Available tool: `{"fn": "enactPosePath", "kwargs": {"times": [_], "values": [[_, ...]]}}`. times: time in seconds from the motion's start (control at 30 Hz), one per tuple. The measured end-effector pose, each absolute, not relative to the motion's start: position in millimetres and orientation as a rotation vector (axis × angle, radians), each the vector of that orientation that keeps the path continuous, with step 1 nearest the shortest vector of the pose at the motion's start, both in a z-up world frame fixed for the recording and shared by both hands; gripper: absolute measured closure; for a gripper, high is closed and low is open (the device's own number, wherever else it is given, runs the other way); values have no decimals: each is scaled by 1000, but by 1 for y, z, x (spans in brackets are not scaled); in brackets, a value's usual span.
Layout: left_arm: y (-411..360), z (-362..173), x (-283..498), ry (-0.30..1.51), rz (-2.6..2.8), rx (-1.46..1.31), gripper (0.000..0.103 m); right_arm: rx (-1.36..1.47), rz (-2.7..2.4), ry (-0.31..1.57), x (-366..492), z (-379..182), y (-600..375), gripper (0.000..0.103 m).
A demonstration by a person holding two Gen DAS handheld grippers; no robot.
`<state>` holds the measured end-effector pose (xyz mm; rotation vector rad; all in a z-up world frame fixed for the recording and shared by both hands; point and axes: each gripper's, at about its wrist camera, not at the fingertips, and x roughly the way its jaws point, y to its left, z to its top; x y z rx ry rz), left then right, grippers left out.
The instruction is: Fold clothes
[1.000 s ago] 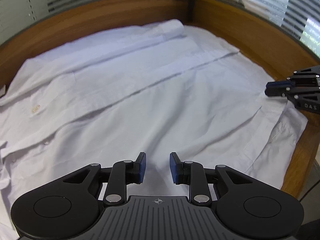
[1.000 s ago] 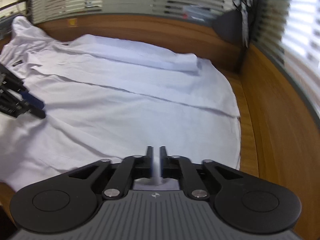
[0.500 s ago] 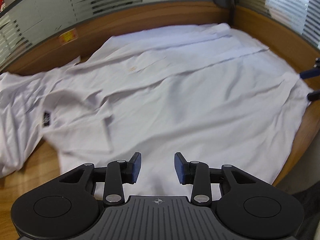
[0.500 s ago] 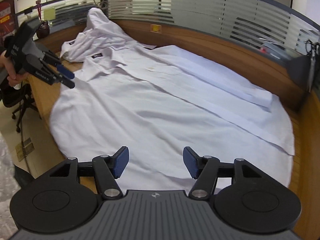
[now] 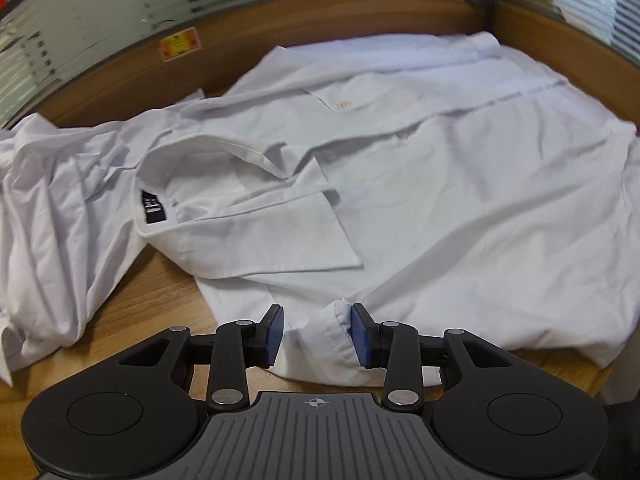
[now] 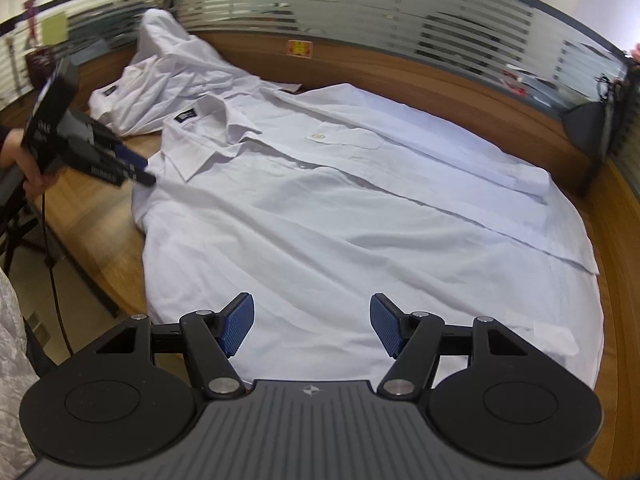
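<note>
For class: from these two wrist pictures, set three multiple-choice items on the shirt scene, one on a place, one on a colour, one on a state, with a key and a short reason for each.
1. Where is the left gripper?
A. at the shirt's shoulder edge, near the collar
B. at the far cuff
C. on the second shirt

2. What colour is the spread shirt?
A. white
B. black
C. red

3. How do the right gripper's jaws stand?
A. shut on the hem
B. open, holding nothing
C. shut and empty

Key: 1 A, the left wrist view has a fold of shirt edge between its jaws, just below the collar; 2 A, the fabric is white in both views; 3 B, its blue pads stand wide apart above the cloth.
</note>
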<state>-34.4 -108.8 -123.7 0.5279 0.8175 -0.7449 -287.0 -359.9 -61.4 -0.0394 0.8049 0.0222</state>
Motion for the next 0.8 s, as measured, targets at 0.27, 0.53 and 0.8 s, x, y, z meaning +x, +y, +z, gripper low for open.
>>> {"fn": "enactPosePath", "kwargs": {"times": [0.27,0.53,0.8], "values": [[-97,-116,-25,785,-828,514,52,-47,61,816,-275,-81,-303,29],[-88,-80,-50,615,-1038,622,41,-132,106,859,-249,-115,-245,29],[-100,-84,-86,541,-1205,767,23,-161,-35,895,-227,-136,-217,29]]}}
